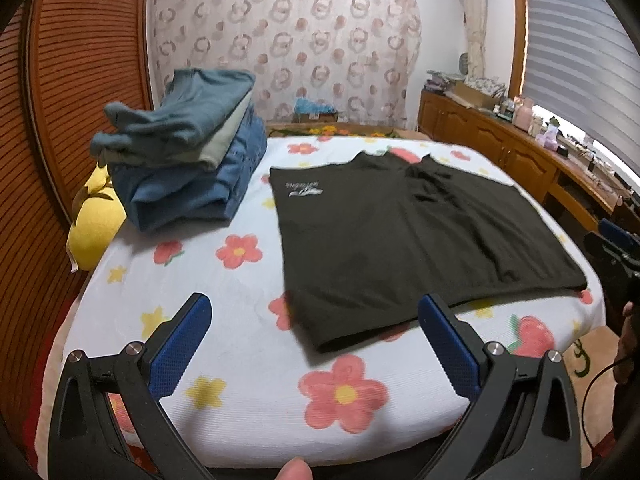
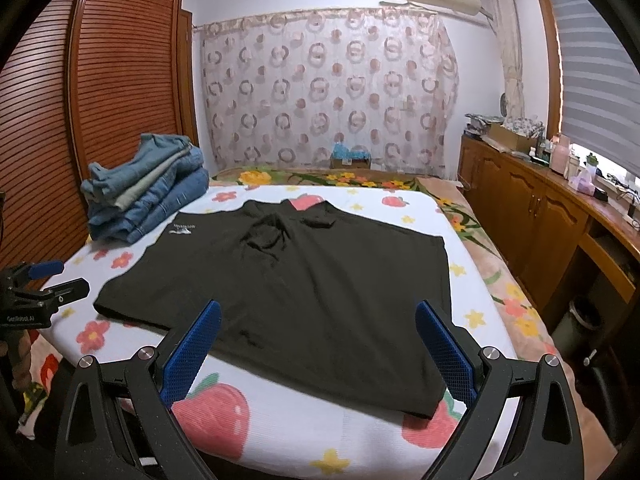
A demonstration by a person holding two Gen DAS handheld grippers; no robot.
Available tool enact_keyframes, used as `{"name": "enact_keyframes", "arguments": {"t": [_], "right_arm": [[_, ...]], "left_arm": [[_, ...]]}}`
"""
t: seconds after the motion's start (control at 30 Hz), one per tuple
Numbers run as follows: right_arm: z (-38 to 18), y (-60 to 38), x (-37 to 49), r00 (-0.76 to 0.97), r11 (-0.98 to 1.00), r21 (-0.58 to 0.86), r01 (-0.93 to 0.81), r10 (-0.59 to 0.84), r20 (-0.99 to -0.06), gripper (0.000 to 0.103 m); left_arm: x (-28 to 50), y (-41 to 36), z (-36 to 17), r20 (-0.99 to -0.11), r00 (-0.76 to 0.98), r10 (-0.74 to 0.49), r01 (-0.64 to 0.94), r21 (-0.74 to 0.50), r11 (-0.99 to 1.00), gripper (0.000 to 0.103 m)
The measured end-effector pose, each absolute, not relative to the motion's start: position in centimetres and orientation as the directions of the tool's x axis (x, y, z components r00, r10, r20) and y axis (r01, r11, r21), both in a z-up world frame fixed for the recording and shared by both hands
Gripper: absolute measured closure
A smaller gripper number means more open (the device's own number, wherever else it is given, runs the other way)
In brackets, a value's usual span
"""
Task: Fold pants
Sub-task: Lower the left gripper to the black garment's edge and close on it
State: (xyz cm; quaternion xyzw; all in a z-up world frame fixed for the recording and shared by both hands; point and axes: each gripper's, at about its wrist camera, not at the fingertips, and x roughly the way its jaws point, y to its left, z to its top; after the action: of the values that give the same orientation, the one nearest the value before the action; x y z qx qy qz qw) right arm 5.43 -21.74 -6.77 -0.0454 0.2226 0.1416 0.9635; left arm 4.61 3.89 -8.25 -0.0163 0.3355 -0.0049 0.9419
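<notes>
Tools: left tool [image 1: 316,344] and right tool [image 2: 318,350] both spread, empty.
Pants: black pants [image 2: 304,280] flat on bed [image 2: 280,432].
Advice: pinch matching near corners, lift evenly.

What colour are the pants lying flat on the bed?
Black pants with a small white logo, clearest in the right wrist view.

I held the left gripper [image 1: 314,344] level with its jaws spread wide and nothing between them. My thumb tip [image 1: 295,469] showed at its base. The right gripper [image 2: 318,350] was likewise fully spread and empty, its blue pads [image 2: 192,354] facing inward.
</notes>
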Motion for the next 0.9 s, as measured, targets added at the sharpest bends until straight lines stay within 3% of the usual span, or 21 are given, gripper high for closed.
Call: {"name": "enact_keyframes", "arguments": {"t": [0.33,0.5,0.7,0.83,0.9], "right_arm": [[-7.2,-22.5,6.5,0.833,0.960,-0.017,-0.281,0.235,-0.501,0.005],[-7.1,-22.5,6.3,0.832,0.960,-0.017,-0.279,0.233,-0.503,0.005],[-7.1,-22.2,6.2,0.828,0.958,-0.017,-0.287,0.239,-0.506,0.005],[-7.1,-22.3,6.3,0.826,0.958,-0.008,-0.287,0.244,-0.508,0.005],[-7.2,-22.4,6.4,0.826,0.958,-0.006,-0.287,0.244,-0.508,0.005]], "left_arm": [[5.7,5.9,-10.3,-0.674,0.737,-0.056,-0.001,-0.085,0.996,0.002],[6.4,6.2,-10.9,-0.700,0.707,-0.106,0.026,-0.125,0.992,0.023],[6.8,5.7,-11.9,-0.718,0.681,-0.141,0.056,-0.142,0.988,0.042],[6.8,5.2,-12.0,-0.718,0.686,-0.116,0.062,-0.102,0.993,0.043],[6.8,5.0,-12.1,-0.716,0.689,-0.113,0.073,-0.087,0.994,0.052]]}}
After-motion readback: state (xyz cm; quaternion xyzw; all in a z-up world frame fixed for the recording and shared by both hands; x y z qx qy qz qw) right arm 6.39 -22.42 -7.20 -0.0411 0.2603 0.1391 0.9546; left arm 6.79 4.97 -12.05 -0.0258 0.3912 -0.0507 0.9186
